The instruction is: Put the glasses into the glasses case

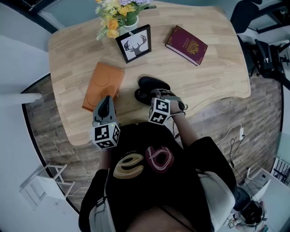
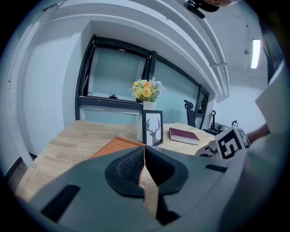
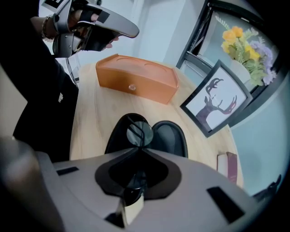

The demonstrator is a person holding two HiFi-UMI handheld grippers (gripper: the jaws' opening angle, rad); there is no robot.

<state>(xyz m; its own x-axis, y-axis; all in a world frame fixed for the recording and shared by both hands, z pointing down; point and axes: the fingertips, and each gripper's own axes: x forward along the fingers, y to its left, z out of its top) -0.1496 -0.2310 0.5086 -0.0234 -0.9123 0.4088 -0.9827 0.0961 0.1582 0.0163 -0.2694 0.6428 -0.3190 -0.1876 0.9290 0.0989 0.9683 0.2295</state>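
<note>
A black glasses case [image 1: 152, 83] lies open near the table's front edge, both halves showing in the right gripper view [image 3: 170, 138]. My right gripper [image 1: 156, 97] points steeply down over it. Its jaws [image 3: 137, 147] are shut on dark glasses, and one round lens [image 3: 139, 132] sticks out past the tips just above the case's left half. My left gripper [image 1: 105, 101] hovers to the left, over the near end of an orange case. In the left gripper view it [image 2: 144, 148] is shut, with nothing between its pads.
The orange hard case [image 1: 103, 85] lies closed left of the black one. A deer picture frame [image 1: 134, 44], a flower vase [image 1: 118, 12] and a maroon book [image 1: 186, 44] stand farther back. The table's curved front edge [image 1: 213, 103] runs close to my body.
</note>
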